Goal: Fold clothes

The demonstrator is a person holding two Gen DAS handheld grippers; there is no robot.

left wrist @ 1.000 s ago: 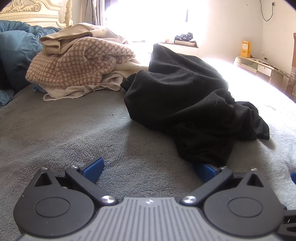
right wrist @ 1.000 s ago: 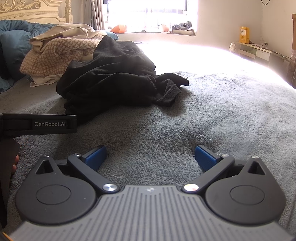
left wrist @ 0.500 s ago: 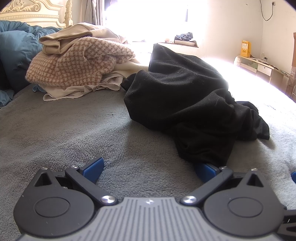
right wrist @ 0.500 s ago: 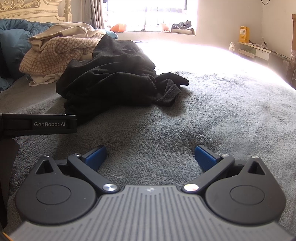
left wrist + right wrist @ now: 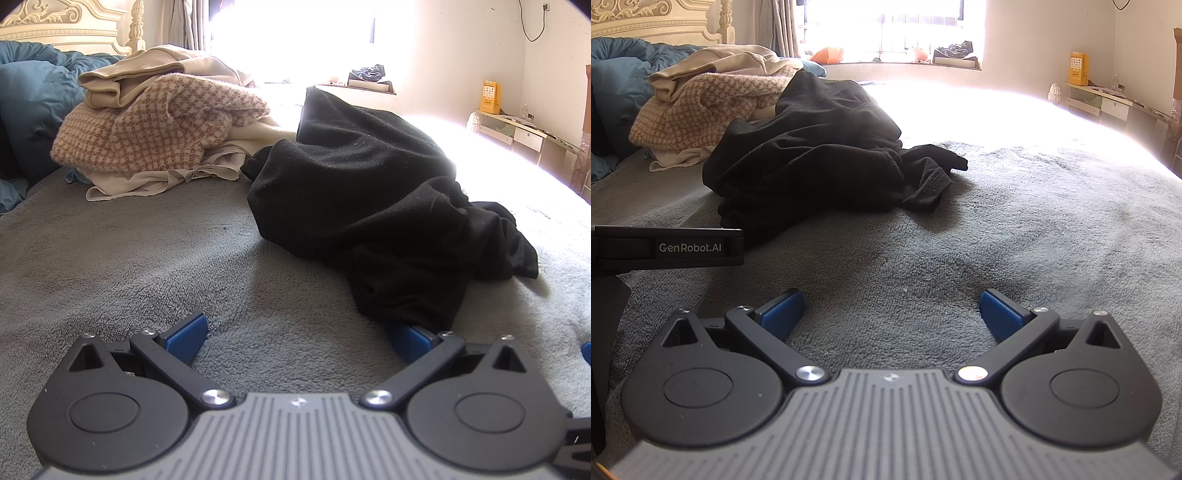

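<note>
The left gripper (image 5: 297, 334) rests low on the grey fleecy bed cover (image 5: 129, 258) with its blue-padded fingers (image 5: 184, 338) spread wide and holding nothing; its right-hand pad sits just under the near hem of the crumpled black knit garment (image 5: 369, 199), touching it or nearly so. That garment fills the centre and right of the left wrist frame, its bulk running from the upper centre down toward the lower right, where it ends at the finger. The right gripper (image 5: 892, 314) is likewise spread and empty, flat on the cover, and in its view the same black heap (image 5: 812, 155) lies well apart in the upper left, a sleeve or corner trailing rightward. I judge the left hand the nearer for a first pinch on the hem. Behind, upper left, sits a pile with a beige houndstooth knit (image 5: 155, 125). White lettering on the black bar (image 5: 668, 246) at mid left of the right wrist frame reads "GenRobot.AI".
</note>
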